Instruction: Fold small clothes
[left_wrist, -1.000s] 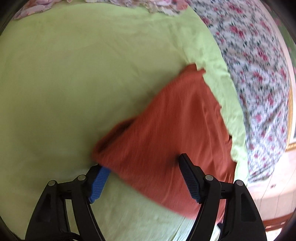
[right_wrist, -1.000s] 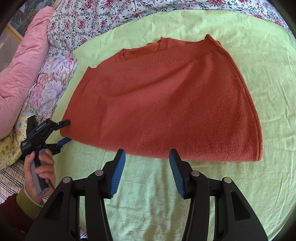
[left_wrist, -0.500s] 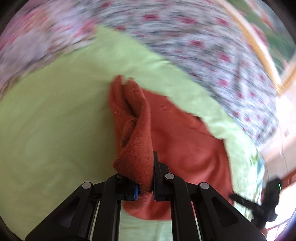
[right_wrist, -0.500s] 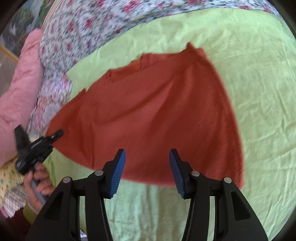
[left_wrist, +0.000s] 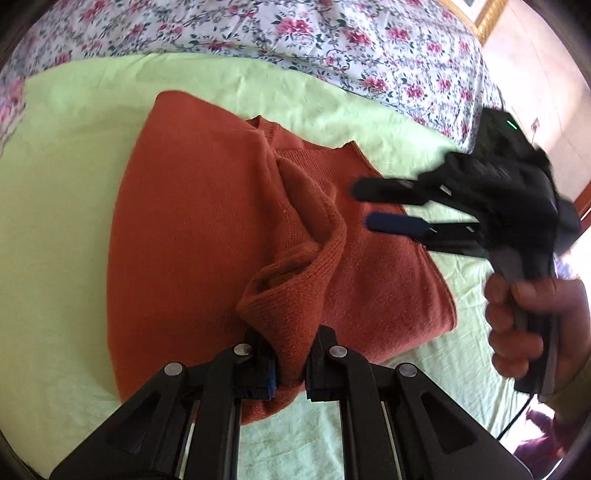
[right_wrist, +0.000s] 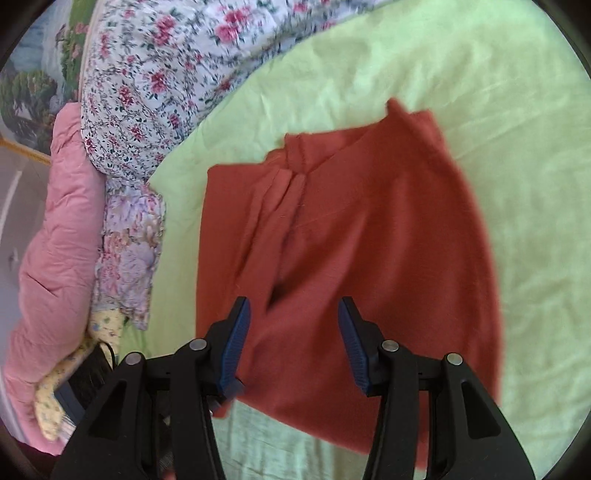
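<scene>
The soft, floppy rust-orange knitted sweater (left_wrist: 207, 229) lies on the lime-green bedsheet (left_wrist: 62, 155), its ribbed edge pinched in the closed left hand-held gripper (left_wrist: 290, 365), while the right hand-held gripper (right_wrist: 291, 343) hovers wide open, empty.

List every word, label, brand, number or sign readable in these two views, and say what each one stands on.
None: no readable text in either view.
The orange sweater pinched in the left claw shows no tag or print.
The right claw, open and blurred, carries only a small green light, no lettering.
The green sheet is plain; the floral cover bears flowers only.
</scene>
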